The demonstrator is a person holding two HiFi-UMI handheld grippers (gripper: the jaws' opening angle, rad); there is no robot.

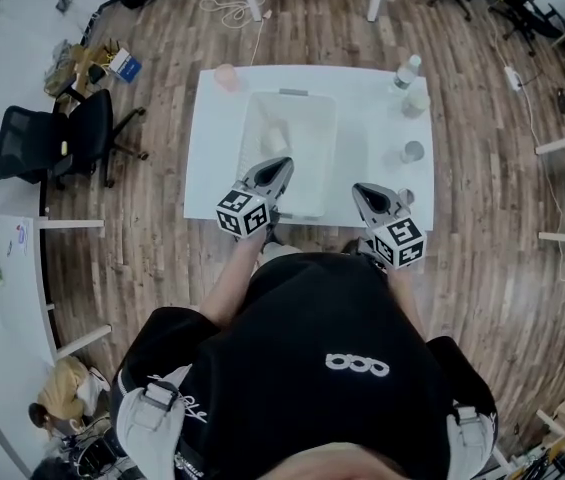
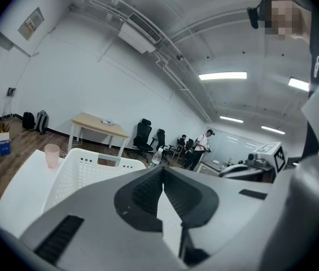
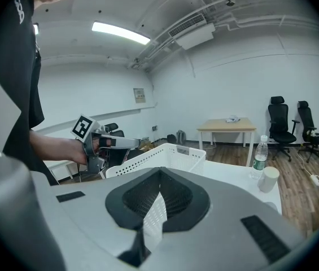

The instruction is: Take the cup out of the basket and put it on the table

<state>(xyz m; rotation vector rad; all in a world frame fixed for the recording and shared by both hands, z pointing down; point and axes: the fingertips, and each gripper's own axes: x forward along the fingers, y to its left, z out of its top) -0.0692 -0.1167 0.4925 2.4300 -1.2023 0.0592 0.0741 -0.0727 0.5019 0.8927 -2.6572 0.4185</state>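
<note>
Basket (image 1: pixel 292 94) stands mid-way across the white table (image 1: pixel 212 158) in the head view. A pale cup (image 1: pixel 274 140) sits inside it near the left wall. I take that to be the thing to lift out, though it is too washed-out to say whether it is upright or tipped. The left gripper (image 1: pixel 282 166) reaches over the basket's near rim, probably lined up on that cup. The right gripper (image 1: pixel 360 190) hangs beside the basket over bare table, apparently kept out of the way. A pink cup (image 1: pixel 227 76) and a water bottle (image 1: pixel 407 71) stand outside the basket at the far edge.

In the left gripper view, the left gripper (image 2: pixel 163 168) has its jaws pressed together with nothing between them, so they would have to part before any grasp. The basket's perforated wall (image 2: pixel 91 171) rises just beyond and hides the cup completely. The pink cup (image 2: pixel 52 155) shows to its left.

In the right gripper view, the right gripper (image 3: pixel 160 171) is likewise closed and empty. The basket (image 3: pixel 165 154) again conceals its contents — only its rim and wall show. The left gripper (image 3: pixel 105 143) appears at the left, held in a hand, and the bottle (image 3: pixel 259 151) stands to the right.
</note>
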